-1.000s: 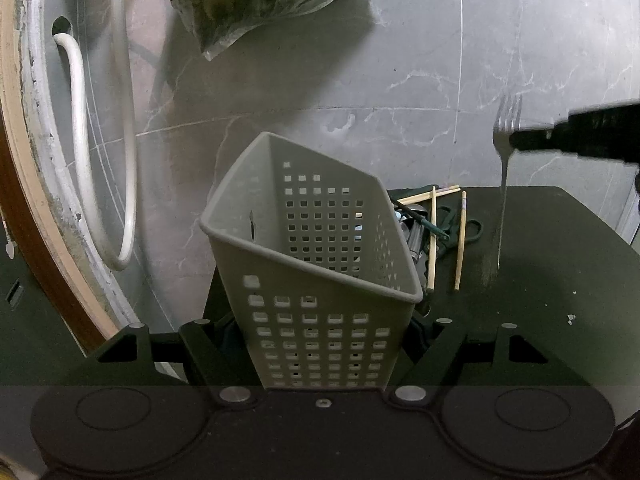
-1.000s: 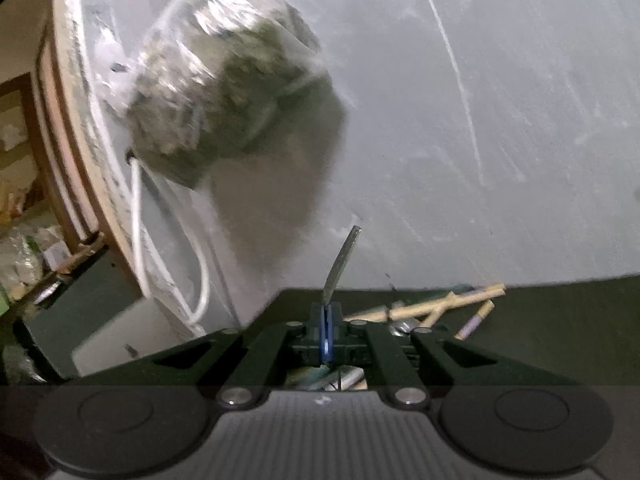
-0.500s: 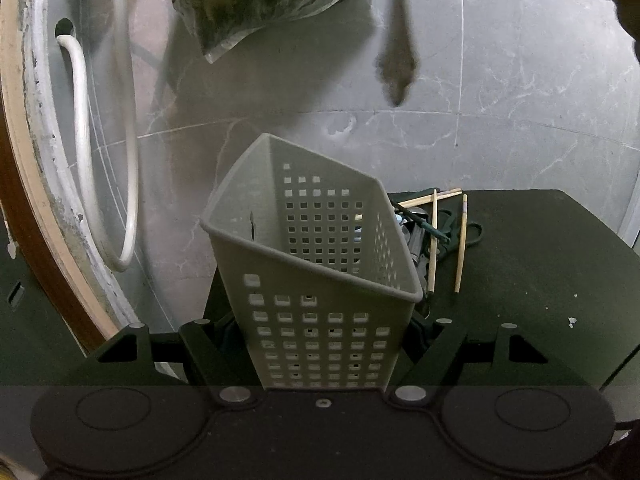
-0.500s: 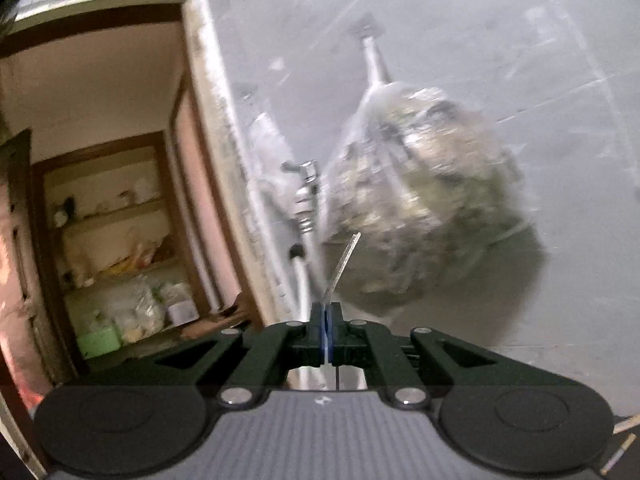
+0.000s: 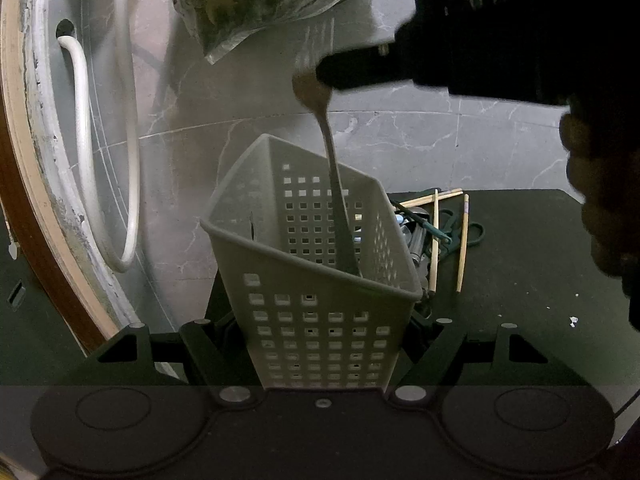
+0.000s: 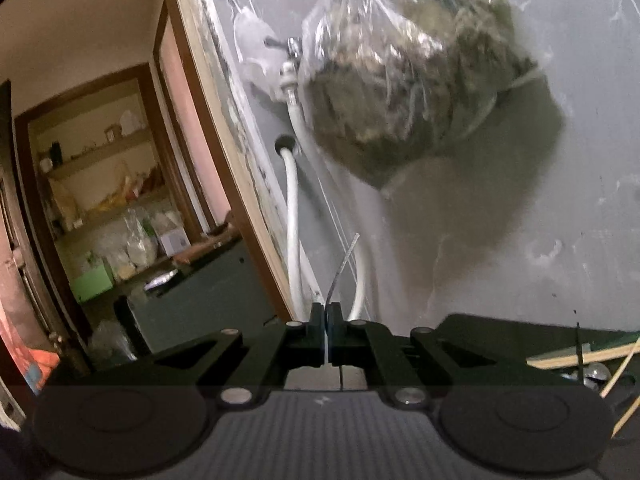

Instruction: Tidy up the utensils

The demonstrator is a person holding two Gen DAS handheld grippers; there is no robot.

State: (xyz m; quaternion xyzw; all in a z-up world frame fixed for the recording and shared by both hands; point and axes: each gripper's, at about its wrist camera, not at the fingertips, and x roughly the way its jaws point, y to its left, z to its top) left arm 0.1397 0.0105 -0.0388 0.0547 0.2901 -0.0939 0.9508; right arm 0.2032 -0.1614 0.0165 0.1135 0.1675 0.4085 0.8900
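Matt plastic basket (image 5: 320,320), metal fork (image 5: 326,140)

No readable text

Nothing legible is showing in either wrist view: no word, brand, number or sign is appearing anywhere. The boxes and packets on the shelves (image 6: 108,216) beyond the doorway are looking too small and blurred for any print on them to be made out.
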